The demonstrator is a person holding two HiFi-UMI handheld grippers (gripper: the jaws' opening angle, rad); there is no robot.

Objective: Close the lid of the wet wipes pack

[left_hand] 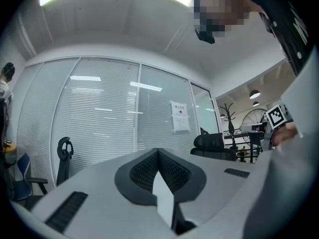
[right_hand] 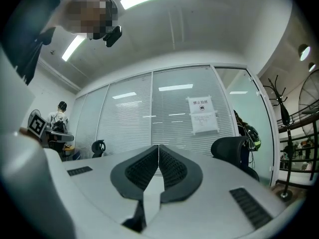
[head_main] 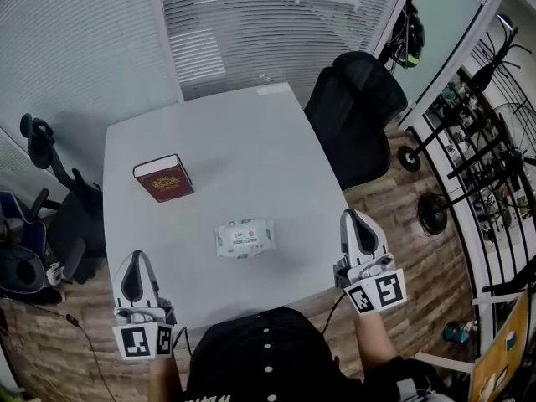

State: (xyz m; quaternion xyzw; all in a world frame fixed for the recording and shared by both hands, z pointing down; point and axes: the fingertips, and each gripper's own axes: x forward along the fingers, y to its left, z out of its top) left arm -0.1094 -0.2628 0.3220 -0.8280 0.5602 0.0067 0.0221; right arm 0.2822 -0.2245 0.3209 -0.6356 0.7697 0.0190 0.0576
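The white wet wipes pack (head_main: pixel 244 238) lies flat on the grey table (head_main: pixel 251 141), near its front edge; its lid looks flat against the pack. My left gripper (head_main: pixel 138 262) hovers off the table's front left corner, and its jaws are shut with nothing between them. My right gripper (head_main: pixel 354 221) is raised beside the table's front right edge, also shut and empty. Both grippers are well clear of the pack. In the left gripper view (left_hand: pixel 158 151) and the right gripper view (right_hand: pixel 158 147) the jaws meet, pointing level at the glass wall.
A dark red book (head_main: pixel 163 177) lies on the table's left part. A black office chair (head_main: pixel 356 107) stands at the table's right, another chair (head_main: pixel 46 153) at its left. Window blinds run behind, and a railing (head_main: pixel 486 141) lies to the right.
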